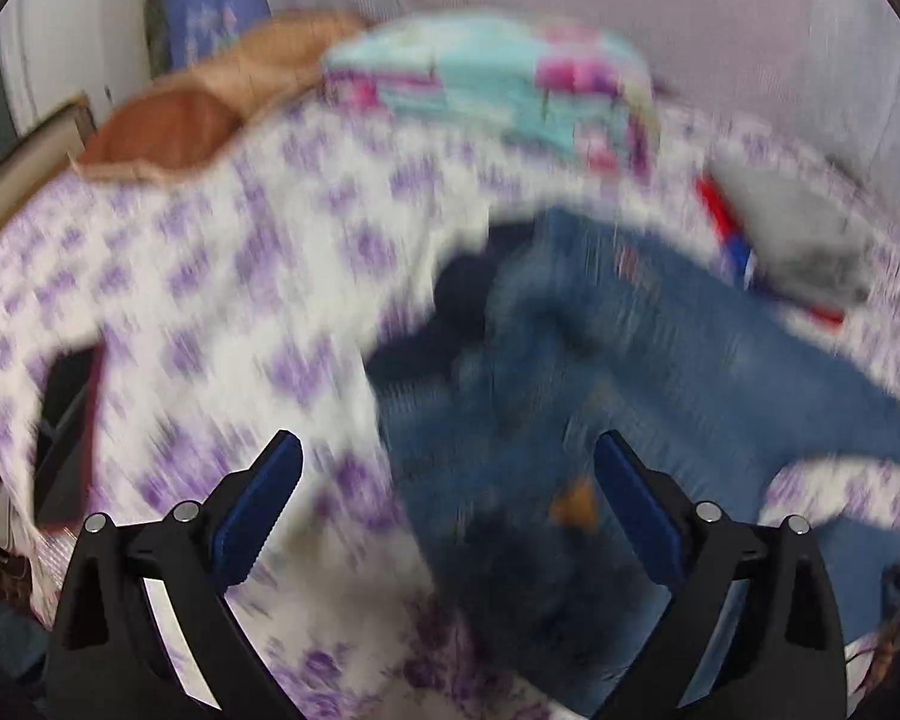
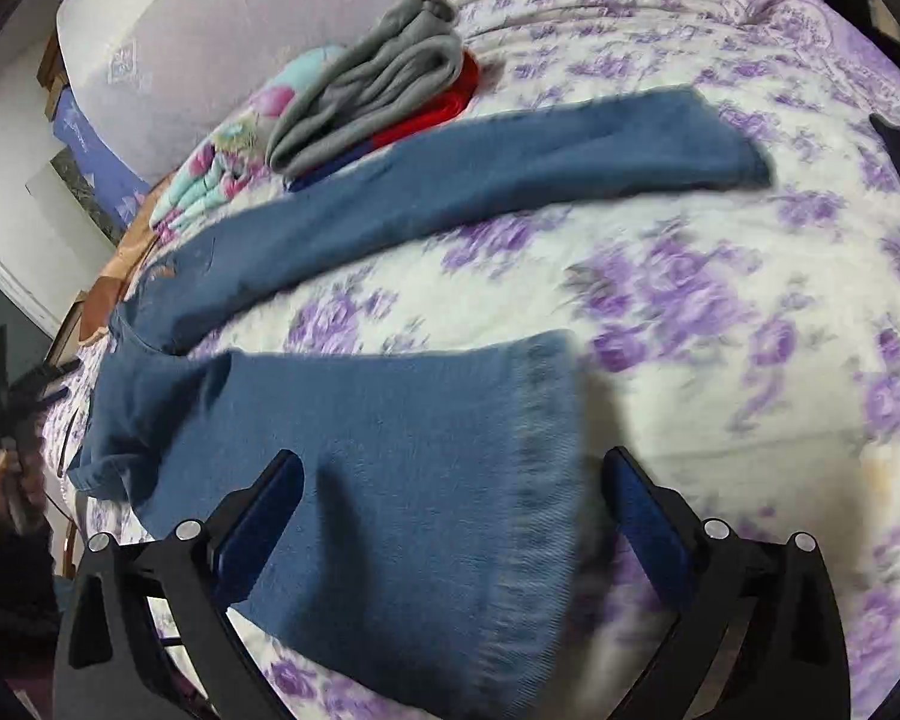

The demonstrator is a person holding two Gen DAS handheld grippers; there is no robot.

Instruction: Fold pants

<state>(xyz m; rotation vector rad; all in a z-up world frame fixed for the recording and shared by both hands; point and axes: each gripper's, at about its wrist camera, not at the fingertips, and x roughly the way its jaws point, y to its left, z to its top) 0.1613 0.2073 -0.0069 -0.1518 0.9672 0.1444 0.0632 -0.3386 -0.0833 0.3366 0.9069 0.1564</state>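
Blue jeans (image 2: 390, 420) sprawl across the purple-flowered bedspread (image 2: 720, 312). Folded clothes (image 2: 378, 96) sit upper left, by the wall. Left gripper (image 1: 447, 504) and right gripper (image 2: 453, 516) both gape, released.

Setting: a home bedroom. A bed fills most of both views, covered by a white quilt with purple flowers (image 2: 720, 300). Clothing lies on it: blue jeans (image 2: 390, 420) spread across the middle of the right wrist view, and a stack of folded garments, grey over red (image 2: 378, 96), in the upper centre. A teal-and-pink floral bundle (image 1: 498, 84) sits at the top centre of the left wrist view, with an orange-brown cushion (image 1: 168, 132) at upper left. A pale textured wall (image 2: 240, 12) backs the bed at upper left. The left view is motion-blurred.
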